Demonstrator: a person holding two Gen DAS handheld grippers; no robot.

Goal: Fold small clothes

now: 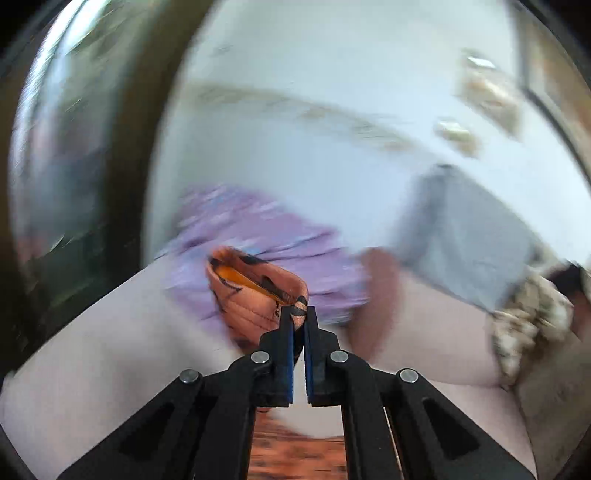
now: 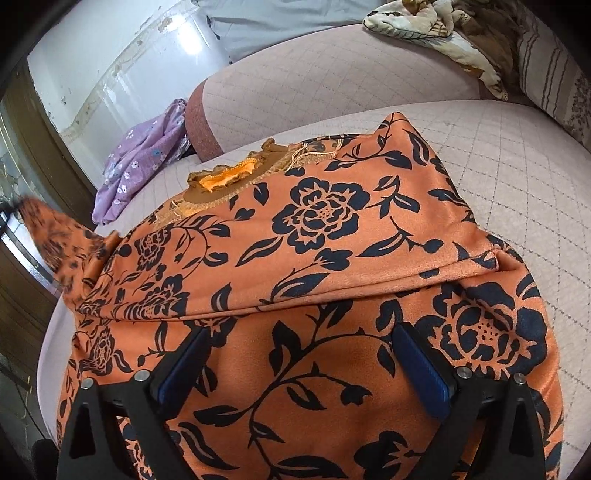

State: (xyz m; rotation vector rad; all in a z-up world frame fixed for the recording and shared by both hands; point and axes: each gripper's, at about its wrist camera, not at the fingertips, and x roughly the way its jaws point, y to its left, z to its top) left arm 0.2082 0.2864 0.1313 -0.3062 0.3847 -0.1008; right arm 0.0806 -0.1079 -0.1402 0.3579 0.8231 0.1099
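An orange top with black flower print (image 2: 314, 236) lies on the pinkish quilted bed (image 2: 509, 177), partly folded, with one layer lapped over another. My right gripper (image 2: 301, 354) is open, its blue pads spread just above the near part of the cloth. My left gripper (image 1: 298, 314) is shut on a corner of the orange top (image 1: 251, 291) and holds it lifted; this view is blurred by motion. In the right wrist view that lifted corner (image 2: 55, 232) rises at the far left; the left gripper itself does not show there.
A purple flowered garment (image 2: 144, 162) lies at the bed's far left edge and also shows in the left wrist view (image 1: 258, 229). A grey pillow (image 1: 465, 236) and a crumpled leaf-print blanket (image 2: 436, 33) lie farther back. A white wall (image 2: 122, 70) stands behind.
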